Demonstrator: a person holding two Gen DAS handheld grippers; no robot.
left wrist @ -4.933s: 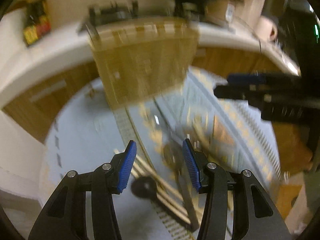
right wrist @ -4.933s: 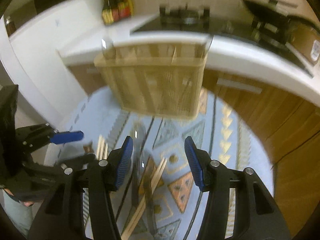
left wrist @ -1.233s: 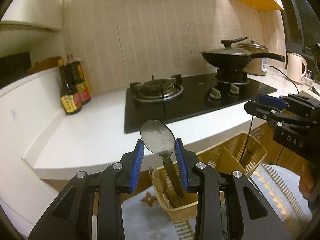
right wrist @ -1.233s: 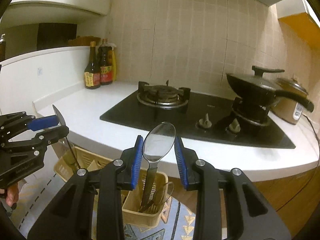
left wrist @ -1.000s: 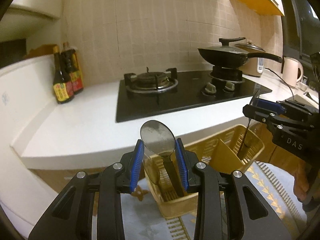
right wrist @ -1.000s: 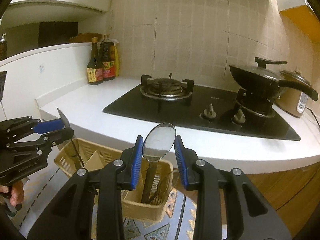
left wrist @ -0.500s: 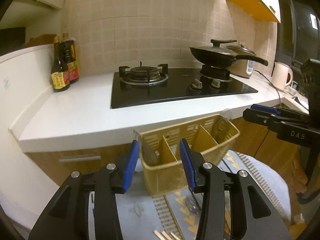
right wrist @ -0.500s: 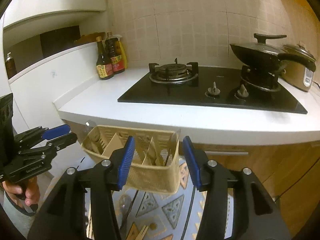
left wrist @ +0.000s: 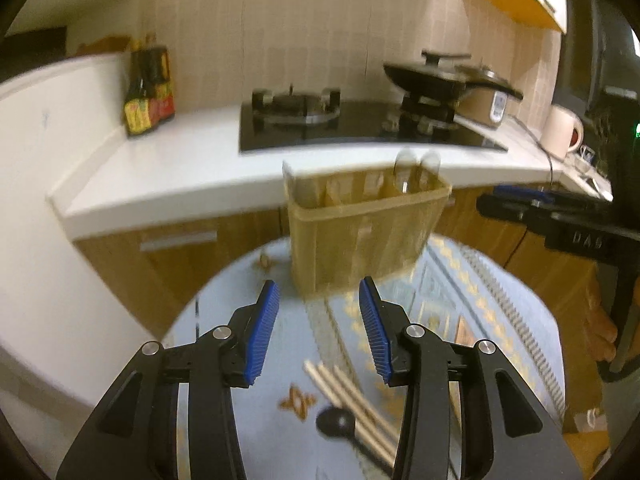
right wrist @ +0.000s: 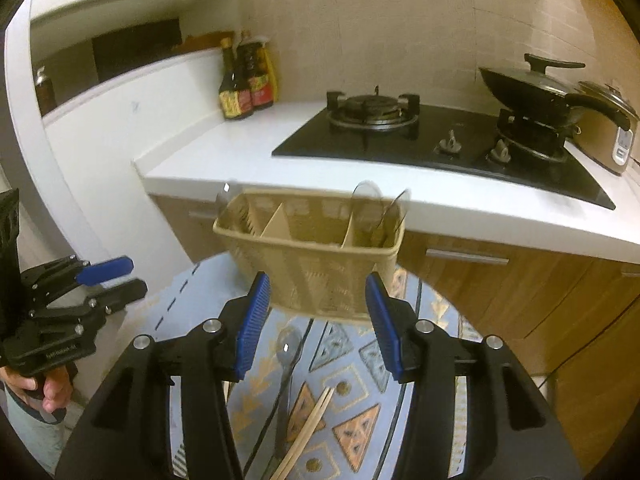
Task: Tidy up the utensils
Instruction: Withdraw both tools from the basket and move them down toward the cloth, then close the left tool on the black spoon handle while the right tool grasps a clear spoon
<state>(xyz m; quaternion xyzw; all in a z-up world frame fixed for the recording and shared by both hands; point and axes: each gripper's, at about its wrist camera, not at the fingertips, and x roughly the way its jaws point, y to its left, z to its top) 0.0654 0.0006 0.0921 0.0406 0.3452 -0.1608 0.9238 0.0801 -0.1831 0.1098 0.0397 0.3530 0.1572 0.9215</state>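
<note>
A tan plastic utensil caddy (right wrist: 316, 256) with three compartments stands at the far edge of a blue patterned mat (right wrist: 348, 396). Metal spoons (right wrist: 366, 200) stand in its right compartment. The caddy also shows, blurred, in the left wrist view (left wrist: 360, 236). My right gripper (right wrist: 316, 320) is open and empty above a metal spoon (right wrist: 288, 350) and wooden chopsticks (right wrist: 308, 428) lying on the mat. My left gripper (left wrist: 316, 336) is open and empty above chopsticks (left wrist: 348, 396) and a black spoon (left wrist: 336, 422).
A white counter (right wrist: 248, 148) with a black gas hob (right wrist: 432, 136), a lidded pan (right wrist: 536, 88), sauce bottles (right wrist: 246, 84) and a rice cooker (right wrist: 612, 132) runs behind the caddy. Wooden cabinet fronts (right wrist: 500, 292) stand below it.
Both grippers let go of their spoons into the caddy, opened, and have pulled back and tilted down toward the mat, so the loose utensils are in view again.
</note>
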